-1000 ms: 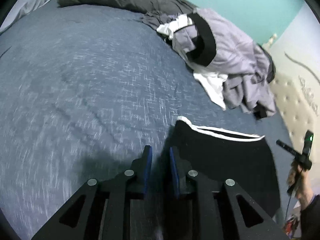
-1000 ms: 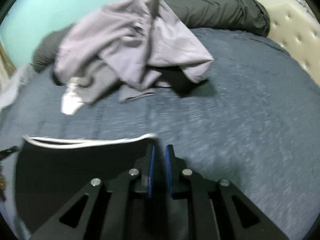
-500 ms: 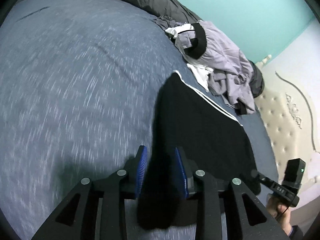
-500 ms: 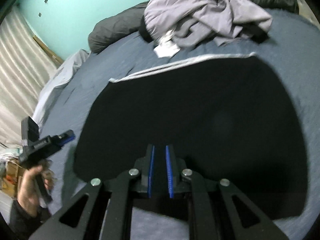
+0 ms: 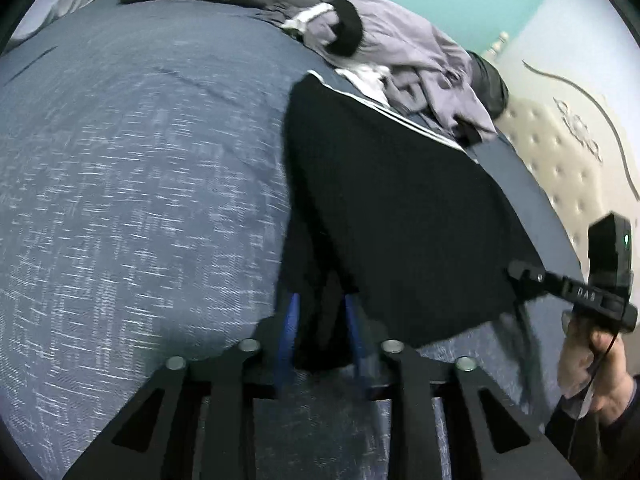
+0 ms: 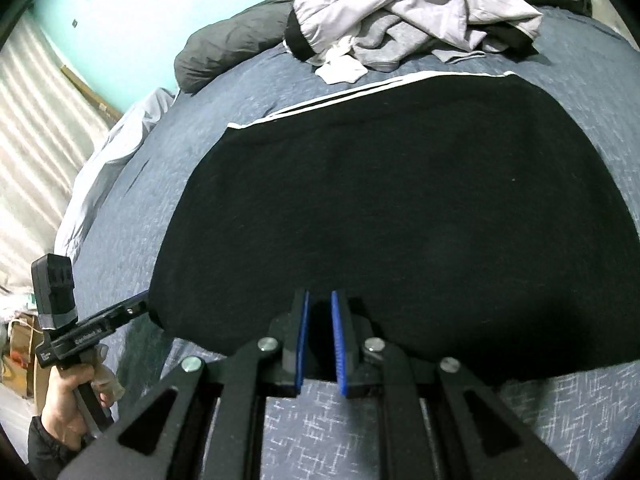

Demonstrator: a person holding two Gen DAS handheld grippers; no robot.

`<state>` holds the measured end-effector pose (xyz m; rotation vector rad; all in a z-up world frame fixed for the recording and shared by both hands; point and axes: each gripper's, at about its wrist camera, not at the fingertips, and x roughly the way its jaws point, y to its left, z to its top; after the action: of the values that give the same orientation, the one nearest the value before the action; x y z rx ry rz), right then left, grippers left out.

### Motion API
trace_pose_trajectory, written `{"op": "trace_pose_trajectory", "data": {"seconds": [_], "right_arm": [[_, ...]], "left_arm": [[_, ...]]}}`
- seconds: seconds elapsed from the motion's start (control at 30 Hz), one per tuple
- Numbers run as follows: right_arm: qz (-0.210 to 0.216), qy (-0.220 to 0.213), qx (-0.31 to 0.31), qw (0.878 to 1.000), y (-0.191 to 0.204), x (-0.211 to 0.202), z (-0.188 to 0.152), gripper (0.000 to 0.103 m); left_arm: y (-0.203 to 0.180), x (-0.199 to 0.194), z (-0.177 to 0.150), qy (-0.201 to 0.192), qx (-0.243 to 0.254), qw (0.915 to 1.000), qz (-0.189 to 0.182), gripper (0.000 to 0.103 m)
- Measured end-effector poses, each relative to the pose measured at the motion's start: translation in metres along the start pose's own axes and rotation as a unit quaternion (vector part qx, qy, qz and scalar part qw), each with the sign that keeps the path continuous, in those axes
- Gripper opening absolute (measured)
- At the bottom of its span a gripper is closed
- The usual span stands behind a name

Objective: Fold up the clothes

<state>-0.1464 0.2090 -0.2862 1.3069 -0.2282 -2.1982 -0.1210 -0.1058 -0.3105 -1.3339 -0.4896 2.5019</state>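
Observation:
A black garment (image 5: pixel 400 200) with white stripes along its far edge lies spread flat on the blue bed cover (image 5: pixel 140 160). My left gripper (image 5: pixel 320 304) is at its near left corner. Its jaws are closing, and a fold of black cloth sits pinched between the blue pads. In the right wrist view the garment (image 6: pixel 400 200) fills the middle, and the left gripper (image 6: pixel 136 306) meets its corner at lower left. My right gripper (image 6: pixel 319 300) is shut on the near edge of the cloth. The left wrist view shows the right gripper (image 5: pixel 520 274) at the other near corner.
A heap of lavender, grey and white clothes (image 6: pixel 400 12) lies beyond the garment, in front of a dark grey bolster (image 6: pixel 232 52). A tufted cream headboard (image 5: pixel 560 168) bounds the bed on one side. Cardboard boxes (image 6: pixel 20 340) stand on the floor past the bed's edge.
Both grippers drew back across the bed, dragging the black garment out flat. The left jaws widened over the cloth half a second ago and have narrowed on it.

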Motion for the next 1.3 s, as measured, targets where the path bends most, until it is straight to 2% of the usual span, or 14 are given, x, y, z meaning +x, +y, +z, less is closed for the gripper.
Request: {"op": "trace_pose_trajectory", "data": {"seconds": [0.1,0.23,0.37,0.43,0.6,0.73,0.93,1.1,1.3], "right_arm": [[0.001,0.003,-0.004,1.0,0.003,0.001,-0.002,0.011],[0.0,0.008,-0.003,1.0,0.003,0.004,-0.004,0.011],[0.002,0.007,-0.002,1.0,0.003,0.003,-0.002,0.011],[0.005,0.008,0.0,1.0,0.003,0.005,-0.002,0.011],[0.007,0.01,0.001,1.0,0.006,0.006,-0.004,0.011],[0.01,0.012,-0.001,1.0,0.005,0.003,-0.006,0.011],[0.003,0.01,0.01,1.0,-0.005,0.001,-0.001,0.011],[-0.021,-0.003,0.001,1.0,-0.003,0.0,-0.001,0.011],[-0.072,0.04,-0.05,0.995,0.004,0.029,-0.021,0.01]], "left_arm": [[-0.002,0.005,-0.004,0.006,0.009,0.9999,-0.005,0.008],[0.002,-0.001,-0.007,-0.004,0.007,0.9999,-0.012,0.006],[0.031,-0.029,-0.01,-0.053,-0.062,0.9963,-0.029,0.005],[0.044,-0.029,-0.016,-0.051,-0.095,0.9934,-0.04,0.005],[0.056,-0.014,-0.027,-0.032,-0.139,0.9885,-0.051,0.006],[0.053,-0.011,-0.029,-0.017,-0.145,0.9882,-0.047,0.006],[0.048,-0.013,-0.023,-0.016,-0.143,0.9891,-0.032,0.011],[0.04,-0.024,-0.014,-0.034,-0.122,0.992,-0.003,0.011],[0.04,-0.032,-0.008,-0.05,-0.122,0.9913,0.004,0.011]]}}
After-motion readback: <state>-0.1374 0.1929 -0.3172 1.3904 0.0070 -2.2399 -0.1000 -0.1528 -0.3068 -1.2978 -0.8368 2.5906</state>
